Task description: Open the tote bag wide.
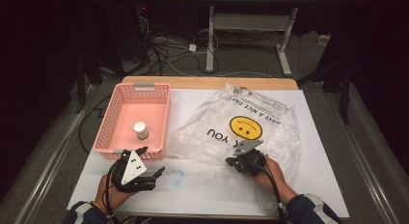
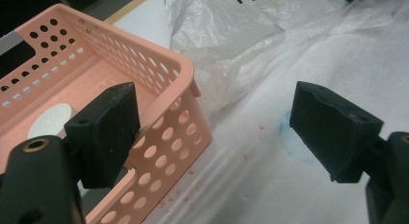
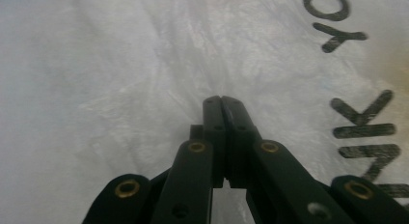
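Two tools (image 1: 150, 162) (image 1: 233, 161) over white-covered table (image 1: 318, 185), dark cabled floor (image 1: 164, 55) beyond.

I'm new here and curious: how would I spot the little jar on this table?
Find the pink perforated basket on the left side of the table, beside the crumpled plastic bag with the smiley face. The small jar stands upright in it, with a white lid, the one thing inside.

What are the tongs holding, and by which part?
Left tongs open, holding nothing. Right tongs shut over the clear smiley-print plastic bag; a pinch of film cannot be told.
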